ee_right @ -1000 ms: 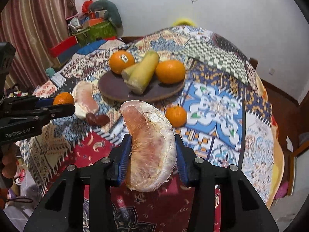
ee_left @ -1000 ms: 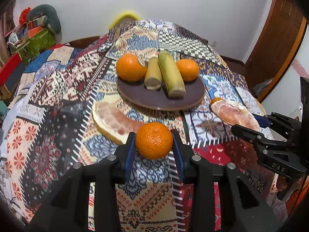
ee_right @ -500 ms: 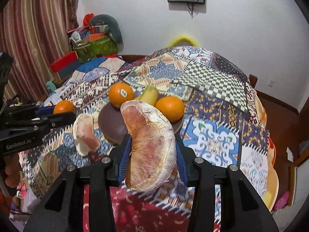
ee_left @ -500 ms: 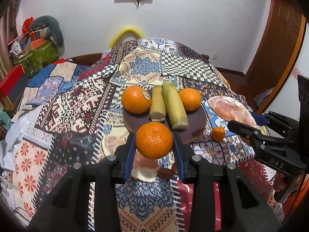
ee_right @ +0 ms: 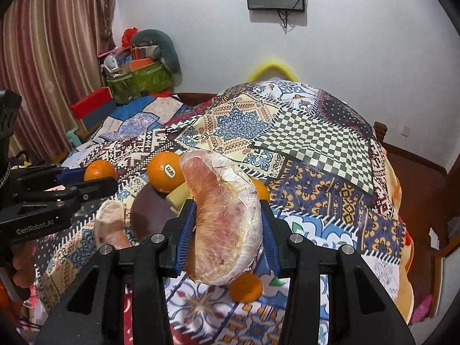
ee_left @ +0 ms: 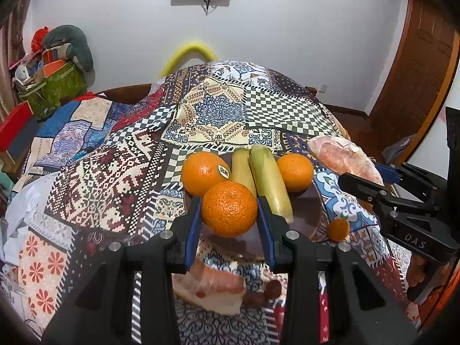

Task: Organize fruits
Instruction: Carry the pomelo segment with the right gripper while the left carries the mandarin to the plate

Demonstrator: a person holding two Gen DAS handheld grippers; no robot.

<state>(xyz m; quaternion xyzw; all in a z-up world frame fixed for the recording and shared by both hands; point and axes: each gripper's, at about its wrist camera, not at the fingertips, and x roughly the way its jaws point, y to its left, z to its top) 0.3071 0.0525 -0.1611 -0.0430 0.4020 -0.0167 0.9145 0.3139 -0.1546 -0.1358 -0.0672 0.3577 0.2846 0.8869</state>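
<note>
My left gripper (ee_left: 229, 210) is shut on a mandarin orange (ee_left: 229, 208) and holds it above the near edge of a dark brown plate (ee_left: 304, 210). The plate carries a stickered orange (ee_left: 202, 172), a second orange (ee_left: 296, 172) and two sugarcane pieces (ee_left: 270, 182). My right gripper (ee_right: 227, 224) is shut on a peeled pomelo segment (ee_right: 225, 221), held above the table to the right of the plate (ee_right: 149, 215). It also shows in the left wrist view (ee_left: 342, 158). Another pomelo segment (ee_left: 212, 287) lies on the cloth below my left gripper.
A small mandarin (ee_left: 339, 229) lies on the patchwork tablecloth (ee_left: 215, 109) right of the plate; it shows in the right wrist view (ee_right: 247, 287). Dark dates (ee_left: 264, 293) lie beside the loose pomelo segment. Boxes and a green bag (ee_right: 138, 80) stand at the far left.
Both grippers have risen and moved forward toward the plate with their fruit. The mandarin now hangs over the plate's near edge; the pomelo segment is closer to the plate's right side.
</note>
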